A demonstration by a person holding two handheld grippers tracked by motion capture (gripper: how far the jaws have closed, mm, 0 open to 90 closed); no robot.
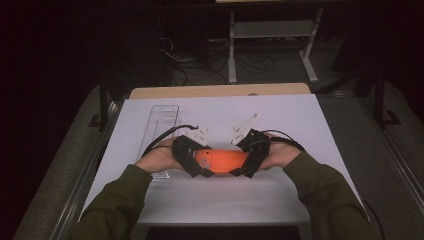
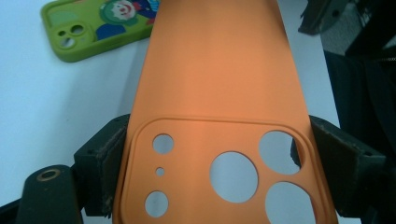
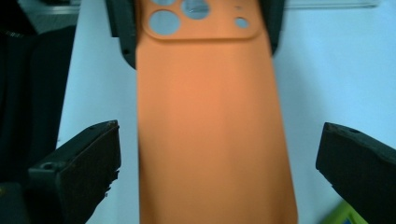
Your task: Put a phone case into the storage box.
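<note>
Orange phone case (image 1: 222, 161) sits btwn both tools, held above the white bench (image 1: 300, 125) near its front edge. Left tool (image 2: 212, 154) is clamped on the case's camera-cutout end, jaws pressing both long edges. Right tool (image 3: 219, 158) is wide open, jaws standing well apart either side of the case's plain end w/o touching it. Green phone case (image 2: 93, 25) lies flat on the bench. Clear plastic tray (image 1: 160, 125) lies at far left

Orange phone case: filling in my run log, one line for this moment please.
left gripper shut on orange phone case | right gripper open around it | green case on table
</note>
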